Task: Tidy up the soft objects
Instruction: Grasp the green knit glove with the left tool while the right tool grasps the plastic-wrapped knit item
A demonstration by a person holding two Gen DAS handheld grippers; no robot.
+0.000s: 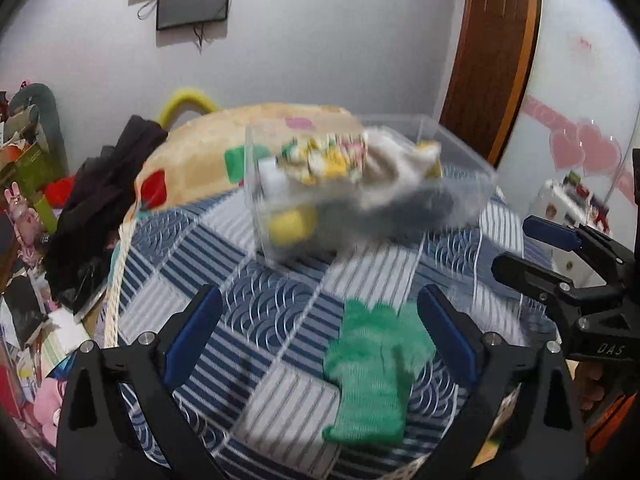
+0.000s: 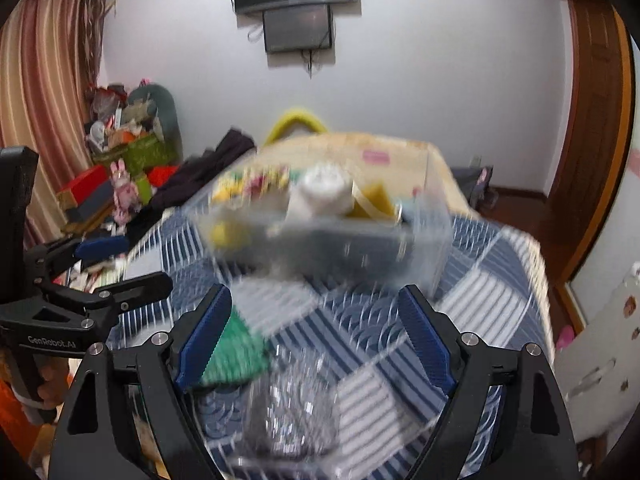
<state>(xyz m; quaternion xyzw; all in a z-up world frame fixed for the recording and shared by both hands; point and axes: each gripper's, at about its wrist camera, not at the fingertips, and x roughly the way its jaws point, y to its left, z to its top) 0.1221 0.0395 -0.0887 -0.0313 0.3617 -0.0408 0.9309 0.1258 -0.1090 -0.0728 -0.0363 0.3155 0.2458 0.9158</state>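
Note:
A clear plastic bin [image 1: 464, 160] [image 2: 432, 232] sits on the blue striped bedspread, holding several soft items in white, yellow and grey. A green knitted glove [image 1: 372, 368] lies flat on the spread between my left gripper's open blue-padded fingers; it also shows in the right wrist view [image 2: 236, 352] by the left finger. My left gripper [image 1: 320, 344] is open and empty above it. My right gripper [image 2: 316, 344] is open and empty above a grey sparkly soft item [image 2: 292, 416]. Both views are motion-blurred.
A beige patterned pillow or cover [image 1: 200, 152] lies behind the bin. Dark clothes [image 1: 100, 200] are heaped at the bed's left edge. Cluttered boxes and toys [image 2: 120, 168] stand on the left. A wooden door [image 1: 492, 52] is on the right.

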